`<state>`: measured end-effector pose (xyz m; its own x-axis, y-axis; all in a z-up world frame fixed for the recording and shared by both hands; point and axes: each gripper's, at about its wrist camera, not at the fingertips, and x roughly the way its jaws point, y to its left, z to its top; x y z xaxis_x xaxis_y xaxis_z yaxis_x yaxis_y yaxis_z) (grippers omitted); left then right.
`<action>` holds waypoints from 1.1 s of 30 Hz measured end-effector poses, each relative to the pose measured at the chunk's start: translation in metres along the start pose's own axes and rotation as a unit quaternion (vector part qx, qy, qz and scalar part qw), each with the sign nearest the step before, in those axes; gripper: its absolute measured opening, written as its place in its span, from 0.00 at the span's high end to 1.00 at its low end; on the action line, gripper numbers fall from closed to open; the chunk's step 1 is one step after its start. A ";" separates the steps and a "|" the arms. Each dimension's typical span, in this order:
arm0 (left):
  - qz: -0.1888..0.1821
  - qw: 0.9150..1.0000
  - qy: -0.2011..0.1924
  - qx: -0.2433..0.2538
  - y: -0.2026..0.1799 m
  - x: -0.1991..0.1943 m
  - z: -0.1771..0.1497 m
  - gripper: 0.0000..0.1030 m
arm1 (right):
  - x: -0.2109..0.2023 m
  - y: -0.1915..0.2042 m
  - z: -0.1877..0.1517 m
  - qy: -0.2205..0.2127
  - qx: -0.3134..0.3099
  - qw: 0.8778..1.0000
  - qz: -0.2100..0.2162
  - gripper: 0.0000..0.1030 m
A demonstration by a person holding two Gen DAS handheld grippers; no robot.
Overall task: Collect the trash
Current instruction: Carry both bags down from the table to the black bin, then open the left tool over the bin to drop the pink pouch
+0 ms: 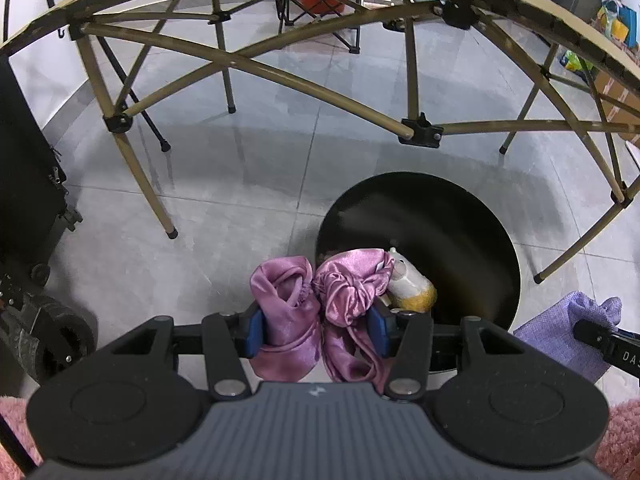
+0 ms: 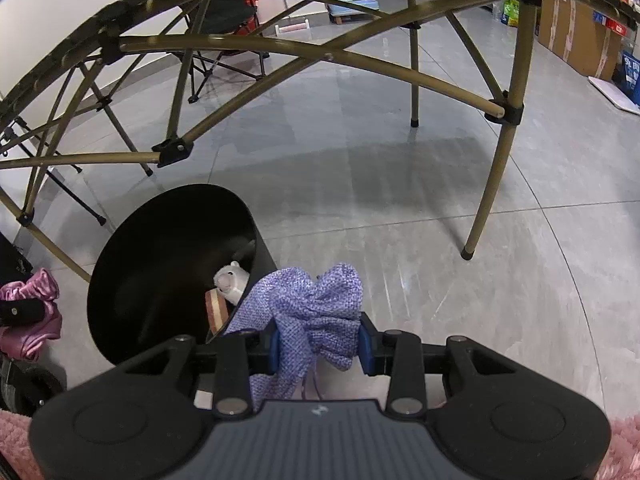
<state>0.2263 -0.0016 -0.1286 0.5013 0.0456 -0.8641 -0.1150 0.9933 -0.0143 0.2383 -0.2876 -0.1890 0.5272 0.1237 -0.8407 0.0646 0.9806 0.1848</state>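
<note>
My left gripper (image 1: 316, 330) is shut on a shiny pink satin pouch (image 1: 320, 300), held above the floor at the left rim of a black round trash bin (image 1: 460, 216). My right gripper (image 2: 320, 344) is shut on a purple knitted pouch (image 2: 316, 308), held just right of the same bin (image 2: 132, 280). Inside the bin lie a small white plush toy (image 2: 230, 278) and a striped item (image 2: 216, 308). The plush toy also shows in the left wrist view (image 1: 408, 280). The purple pouch (image 1: 568, 328) and the pink pouch (image 2: 28, 316) each appear in the other view.
A folding table's gold frame and legs (image 1: 420, 128) stand over the grey tiled floor behind the bin. A black wheeled case (image 1: 28, 200) is at the left. A folding chair (image 2: 224, 20) and cardboard boxes (image 2: 576, 40) stand farther back. Pink fluffy fabric (image 2: 624, 448) lies at the bottom corners.
</note>
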 end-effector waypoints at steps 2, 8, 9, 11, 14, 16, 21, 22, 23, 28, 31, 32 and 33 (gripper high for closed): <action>-0.002 1.000 0.004 0.004 -0.005 0.002 0.001 0.51 | 0.001 -0.003 0.001 0.001 0.004 1.000 0.000 0.66; -0.007 1.000 0.010 0.015 -0.023 0.011 0.009 0.51 | 0.005 -0.011 0.004 0.000 0.015 1.000 -0.002 0.66; -0.007 1.000 0.011 0.018 -0.027 0.013 0.010 0.51 | 0.006 -0.013 0.004 -0.001 0.016 1.000 -0.003 0.66; -0.011 1.000 0.013 0.021 -0.032 0.016 0.013 0.51 | 0.007 -0.017 0.004 -0.003 0.019 1.000 -0.005 0.66; -0.015 0.999 0.016 0.030 -0.044 0.020 0.016 0.51 | 0.008 -0.024 0.004 -0.002 0.027 1.000 -0.004 0.66; -0.017 0.999 0.018 0.034 -0.051 0.023 0.017 0.51 | 0.009 -0.028 0.004 -0.004 0.032 0.999 -0.005 0.66; -0.016 0.999 0.026 0.043 -0.066 0.034 0.020 0.51 | 0.011 -0.038 0.004 -0.005 0.045 0.999 -0.005 0.66; -0.016 0.998 0.028 0.045 -0.068 0.036 0.021 0.50 | 0.011 -0.039 0.004 -0.005 0.047 0.999 -0.004 0.66; -0.015 0.998 0.028 0.047 -0.070 0.038 0.021 0.48 | 0.011 -0.040 0.005 -0.006 0.048 0.999 -0.004 0.66; -0.007 0.999 0.017 0.048 -0.073 0.039 0.025 0.00 | 0.008 -0.041 0.006 -0.014 0.052 0.999 0.002 0.66; 0.002 0.999 0.006 0.045 -0.070 0.038 0.026 0.00 | 0.003 -0.040 0.008 -0.027 0.053 0.998 0.006 0.66; 0.003 0.999 0.007 0.044 -0.069 0.037 0.026 0.00 | 0.000 -0.039 0.010 -0.034 0.054 0.998 0.009 0.66; 0.005 0.999 0.008 0.040 -0.067 0.038 0.026 0.00 | -0.004 -0.037 0.011 -0.042 0.054 0.998 0.014 0.66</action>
<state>0.2750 -0.0637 -0.1472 0.4865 0.0535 -0.8720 -0.0501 0.9982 0.0334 0.2427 -0.3262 -0.1869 0.5987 0.1326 -0.7899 0.1371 0.9547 0.2642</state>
